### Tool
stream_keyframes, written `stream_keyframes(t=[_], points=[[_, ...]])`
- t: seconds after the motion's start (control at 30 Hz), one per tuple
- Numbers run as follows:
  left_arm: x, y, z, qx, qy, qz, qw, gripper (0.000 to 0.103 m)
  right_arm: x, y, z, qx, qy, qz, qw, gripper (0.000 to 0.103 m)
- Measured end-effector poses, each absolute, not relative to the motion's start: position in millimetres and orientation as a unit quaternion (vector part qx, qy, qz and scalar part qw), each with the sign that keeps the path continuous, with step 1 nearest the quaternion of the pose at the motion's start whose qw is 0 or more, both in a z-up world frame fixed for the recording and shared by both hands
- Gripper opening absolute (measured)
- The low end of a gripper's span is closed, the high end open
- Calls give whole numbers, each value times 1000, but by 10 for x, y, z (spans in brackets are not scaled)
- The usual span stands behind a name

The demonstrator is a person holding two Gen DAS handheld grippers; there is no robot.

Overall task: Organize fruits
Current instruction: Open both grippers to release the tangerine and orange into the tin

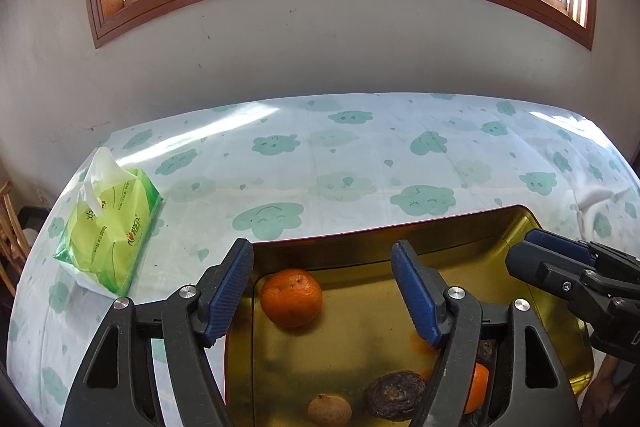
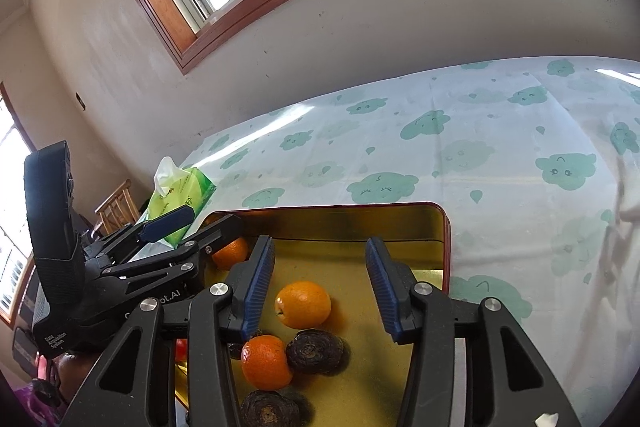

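Orange (image 1: 291, 297) loose in tin (image 1: 400, 247) between wide left fingers (image 1: 228, 291); right fingers (image 2: 260, 287) apart, empty.

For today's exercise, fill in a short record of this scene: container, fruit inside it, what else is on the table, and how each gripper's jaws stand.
container: gold tin tray, red rim, on the cloud-print tablecloth
fruit in tray: oranges, dark brown fruits, one small tan fruit
beside tray: green tissue pack
left gripper: jaws open, nothing held, over the tray
right gripper: jaws open, nothing held, over the tray
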State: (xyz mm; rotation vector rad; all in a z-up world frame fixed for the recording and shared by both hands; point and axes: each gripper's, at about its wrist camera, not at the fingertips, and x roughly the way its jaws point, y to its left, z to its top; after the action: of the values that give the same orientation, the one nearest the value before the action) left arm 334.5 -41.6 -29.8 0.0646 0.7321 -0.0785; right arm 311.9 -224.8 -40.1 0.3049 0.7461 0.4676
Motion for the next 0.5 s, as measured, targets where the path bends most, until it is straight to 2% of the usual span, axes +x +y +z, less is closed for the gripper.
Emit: stream_keyframes(t=[0.33,0.43,0.5], points=[[3202,-393,-178,31,345,-29,938,80,2727,-2532,-163,128,330,214,911,52],[3124,-382,-133,30,342,-27,939,82,2521,-2667,-128,110,324,198,919,59],[3050,-369,-98,29,340,-26,939,82,2369,-2768,-130,96,323,187,923,60]])
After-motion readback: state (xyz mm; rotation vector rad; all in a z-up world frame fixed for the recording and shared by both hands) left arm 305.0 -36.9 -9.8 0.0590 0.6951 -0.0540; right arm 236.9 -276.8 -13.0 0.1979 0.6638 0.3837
